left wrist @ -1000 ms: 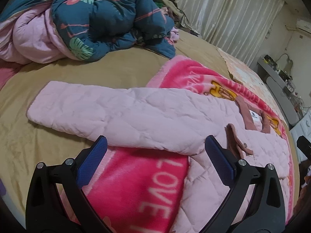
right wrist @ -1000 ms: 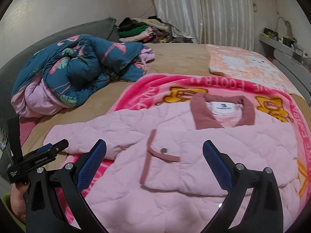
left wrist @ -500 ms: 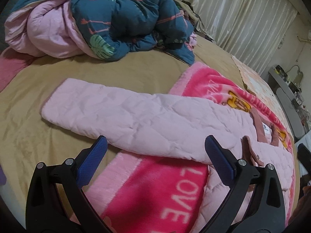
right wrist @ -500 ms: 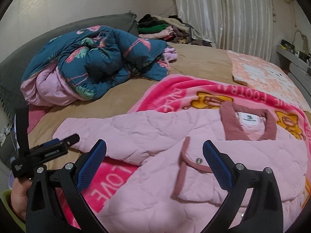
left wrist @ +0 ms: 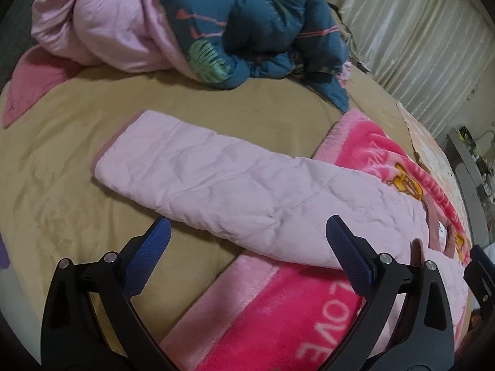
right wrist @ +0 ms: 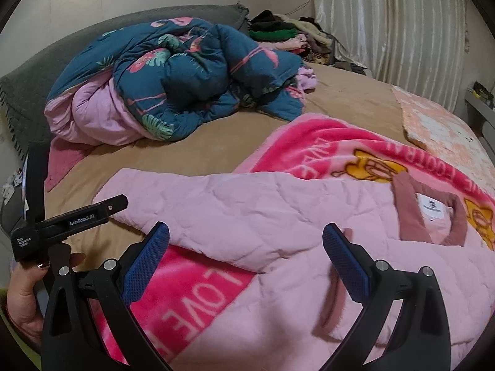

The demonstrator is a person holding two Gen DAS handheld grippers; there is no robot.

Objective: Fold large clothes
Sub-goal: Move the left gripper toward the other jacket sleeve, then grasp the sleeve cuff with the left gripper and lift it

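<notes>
A pale pink quilted jacket point(right wrist: 278, 216) with a dusty-rose collar point(right wrist: 430, 213) lies flat on a bright pink blanket point(right wrist: 309, 145) on the bed. Its sleeve point(left wrist: 216, 182) stretches out left onto the tan sheet. My left gripper point(left wrist: 247, 241) is open and empty, hovering just short of the sleeve's near edge. My right gripper point(right wrist: 246, 247) is open and empty above the jacket's body, near the armpit. The left gripper also shows in the right wrist view point(right wrist: 71, 222), held by a hand beside the sleeve's cuff.
A crumpled teal flamingo-print duvet point(right wrist: 185, 77) with pink lining lies at the back left. A pile of clothes point(right wrist: 287, 37) sits by the curtains. An orange patterned blanket point(right wrist: 439, 123) lies at the right. The tan bedsheet point(left wrist: 62, 170) surrounds the sleeve.
Both grippers have moved left along the jacket toward the sleeve and come closer to it. Both stayed open; the jacket has not moved.
</notes>
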